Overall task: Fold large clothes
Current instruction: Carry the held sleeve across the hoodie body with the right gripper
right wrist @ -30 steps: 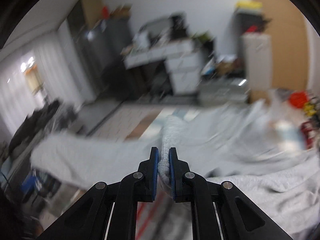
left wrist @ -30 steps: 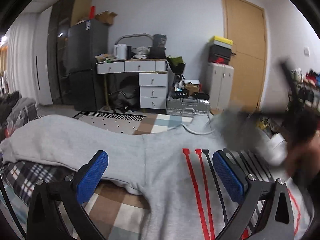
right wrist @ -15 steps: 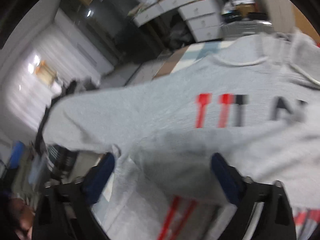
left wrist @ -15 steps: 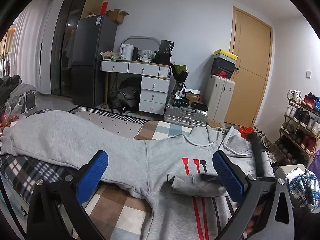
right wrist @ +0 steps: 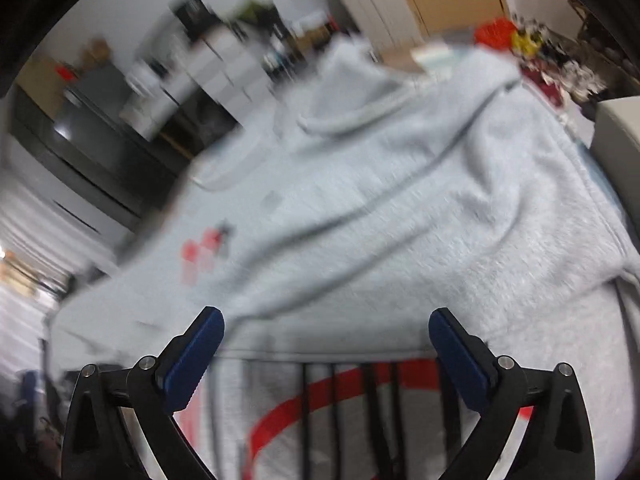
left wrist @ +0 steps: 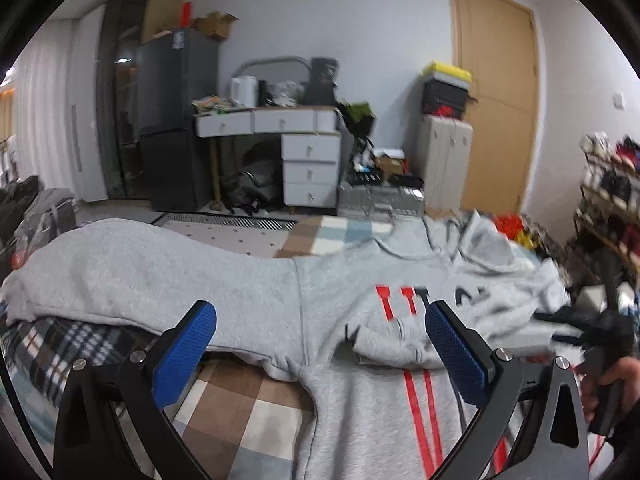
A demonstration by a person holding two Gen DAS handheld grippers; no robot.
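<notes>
Right fingers: the right gripper is seen spread to its widest, nothing between its blue pads; its jaws have just been opening, and no cloth is pinched now.
Left fingers: the left gripper is likewise held wide apart and empty, poised above the cloth.
Garment: the grey hoodie is laid face up on a bed with a checked cover; one sleeve is stretched out flat to the left, while the other sleeve lies folded in across the printed chest.
Right hand: the hand gripping the right tool is seen at the right edge of the left view, beside the hoodie.
Step in hand: judged to be the tidying of the sleeve just laid across, with the outstretched sleeve due next.
How to do it well: the left sleeve should be taken near the cuff, pinched through both layers, lifted only slightly and carried across level so that the body is not dragged; the fold line should be kept at the shoulder seam, and wrinkles smoothed before release.
Surroundings: a desk with drawers and a door are seen well beyond the bed.
</notes>
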